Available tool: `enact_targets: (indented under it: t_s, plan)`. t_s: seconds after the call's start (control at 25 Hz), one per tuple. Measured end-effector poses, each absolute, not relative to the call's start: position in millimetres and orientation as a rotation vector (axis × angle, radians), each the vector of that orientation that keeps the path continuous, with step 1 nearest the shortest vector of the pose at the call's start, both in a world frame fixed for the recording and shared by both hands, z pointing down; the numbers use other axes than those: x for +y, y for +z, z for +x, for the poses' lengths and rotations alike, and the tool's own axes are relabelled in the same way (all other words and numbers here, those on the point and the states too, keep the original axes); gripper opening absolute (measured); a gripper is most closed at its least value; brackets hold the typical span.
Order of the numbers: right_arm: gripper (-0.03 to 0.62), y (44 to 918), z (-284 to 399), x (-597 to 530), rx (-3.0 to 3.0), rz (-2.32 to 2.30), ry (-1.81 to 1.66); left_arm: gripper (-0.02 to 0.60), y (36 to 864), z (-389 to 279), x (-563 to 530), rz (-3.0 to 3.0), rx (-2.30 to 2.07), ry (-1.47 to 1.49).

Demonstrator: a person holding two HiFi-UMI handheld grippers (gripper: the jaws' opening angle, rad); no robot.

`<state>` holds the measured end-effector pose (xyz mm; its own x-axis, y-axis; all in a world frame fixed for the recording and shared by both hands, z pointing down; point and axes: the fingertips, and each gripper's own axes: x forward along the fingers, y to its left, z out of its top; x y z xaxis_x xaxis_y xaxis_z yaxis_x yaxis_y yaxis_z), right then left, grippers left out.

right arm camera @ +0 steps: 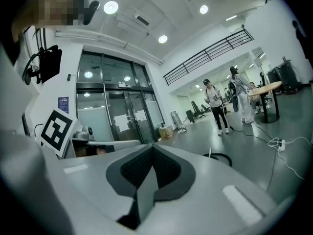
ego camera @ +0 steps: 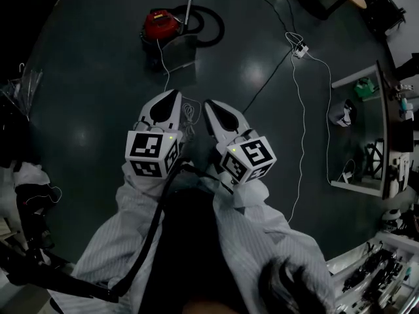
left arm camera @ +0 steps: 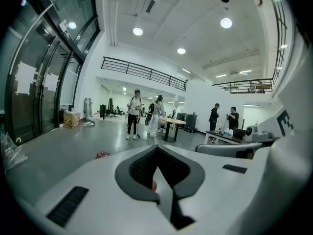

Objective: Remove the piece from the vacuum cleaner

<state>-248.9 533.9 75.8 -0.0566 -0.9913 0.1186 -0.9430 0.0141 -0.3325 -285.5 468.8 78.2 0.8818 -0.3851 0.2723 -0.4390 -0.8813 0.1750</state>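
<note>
The red vacuum cleaner (ego camera: 160, 25) stands on the dark floor well ahead of me. Its black hose (ego camera: 208, 23) is coiled to its right and a thin metal wand (ego camera: 190, 6) lies beside it. My left gripper (ego camera: 171, 95) and right gripper (ego camera: 211, 104) are held side by side close to my body, far short of the vacuum. Both are shut with nothing between the jaws. In the left gripper view, the left gripper (left arm camera: 157, 149) points down the hall, and the vacuum cleaner (left arm camera: 102, 154) shows small on the floor. In the right gripper view, part of the hose (right arm camera: 221, 157) lies beyond the right gripper (right arm camera: 152, 147).
A white power strip (ego camera: 300, 50) with long cables lies on the floor to the right of the vacuum. A white bench (ego camera: 359, 131) with items stands at the right edge. Several people (left arm camera: 133, 112) stand by a table (left arm camera: 171, 123) far down the hall. Glass doors (right arm camera: 112, 112) are on the left.
</note>
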Motion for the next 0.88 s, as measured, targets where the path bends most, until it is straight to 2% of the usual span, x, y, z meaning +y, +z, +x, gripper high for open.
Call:
enact_targets:
  t_s: [0.28, 0.48, 0.88]
  plan:
    - [0.002, 93, -232, 520, 2.043, -2.056, -0.559, 0.005, 95, -280, 447, 2.793, -0.634, 0.381]
    - [0.002, 111, -194, 495, 2.036, -2.040, -0.616, 0.004, 113, -248, 422, 2.761, -0.657, 0.422]
    - [0.002, 122, -42, 369, 2.208, -1.904, -0.687, 0.004, 121, -116, 296, 2.681, -0.878, 0.424]
